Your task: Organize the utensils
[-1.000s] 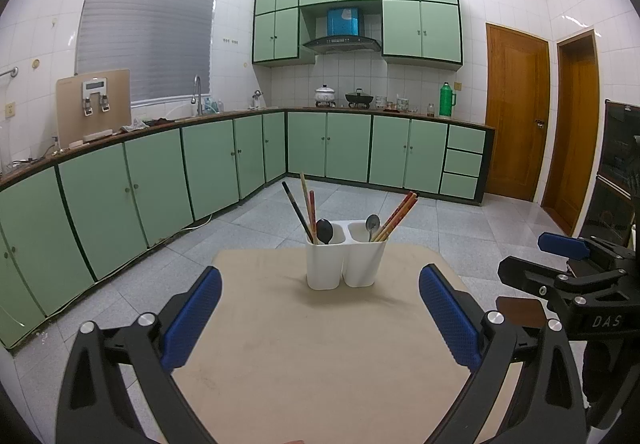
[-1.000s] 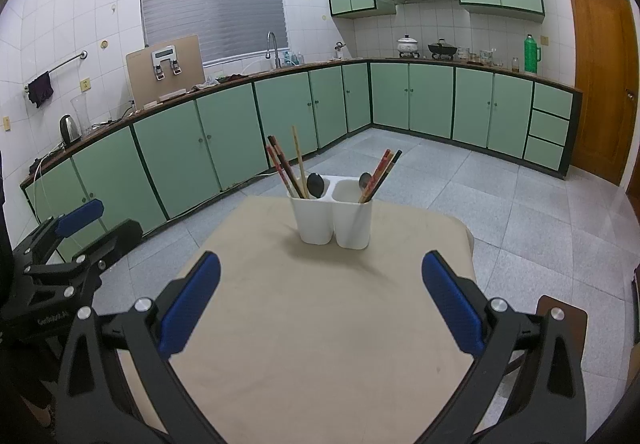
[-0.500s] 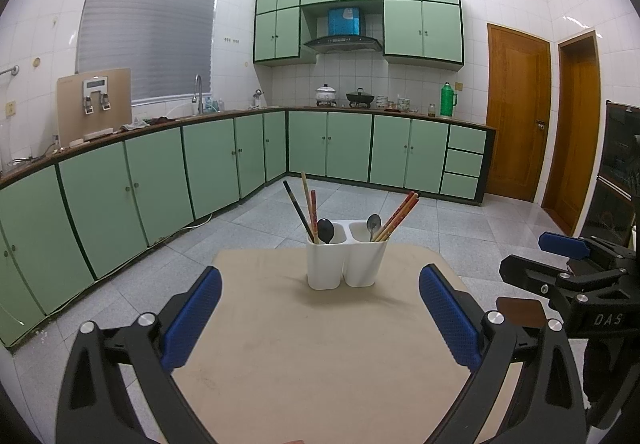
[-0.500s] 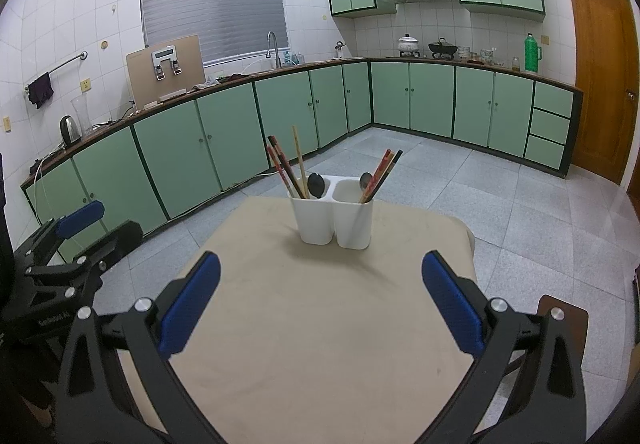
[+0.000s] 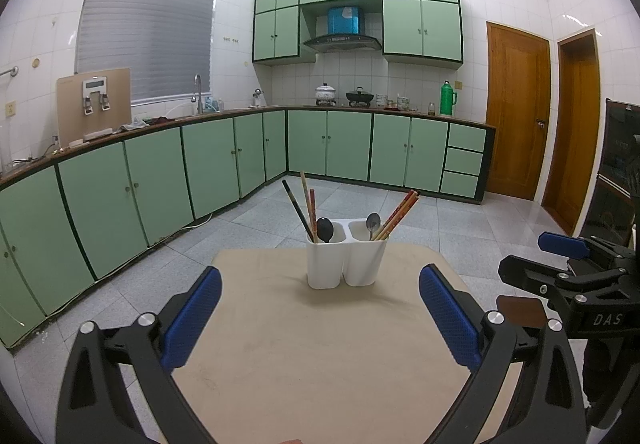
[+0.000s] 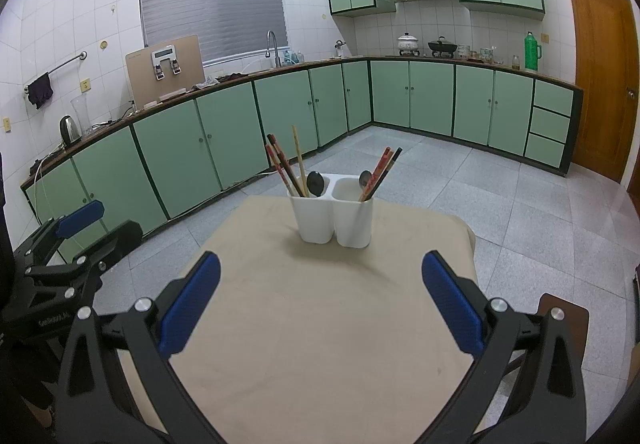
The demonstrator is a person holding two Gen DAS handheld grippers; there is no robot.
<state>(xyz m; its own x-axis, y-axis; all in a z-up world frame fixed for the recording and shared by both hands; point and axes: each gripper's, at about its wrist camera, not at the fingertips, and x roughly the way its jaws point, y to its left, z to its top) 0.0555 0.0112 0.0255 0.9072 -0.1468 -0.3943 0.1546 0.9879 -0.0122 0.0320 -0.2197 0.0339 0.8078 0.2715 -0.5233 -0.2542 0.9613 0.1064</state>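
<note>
The left gripper (image 5: 320, 308) is held level over the near part of the beige table (image 5: 320, 364), aimed straight at the white two-compartment utensil holder (image 5: 346, 260), its blue-padded fingers (image 5: 192, 318) spread wide with nothing between them. The right gripper (image 6: 320, 302) is posed the same way, short of the holder and pointed at it from slightly to the side, its fingers (image 6: 450, 302) also wide apart and empty. The holder stands upright on the far half of the table, well beyond both sets of fingertips. Its left compartment carries a dark spoon (image 5: 325, 230) and several chopsticks leaning left (image 5: 304, 204); its right compartment carries a silver spoon (image 5: 373, 222) and red chopsticks leaning right (image 5: 400, 214). The left wrist view catches the right gripper from the side, right of the holder and off the table's edge, along with two wooden doors (image 5: 518, 112) behind it. The right wrist view instead shows the left gripper from the side, left of the holder, and more of the counter there: a kettle (image 6: 67, 128), a clear vase (image 6: 81, 114) and a dark cloth on a wall rail (image 6: 39, 92). Both views share the green cabinets (image 5: 348, 144) behind the holder.
</note>
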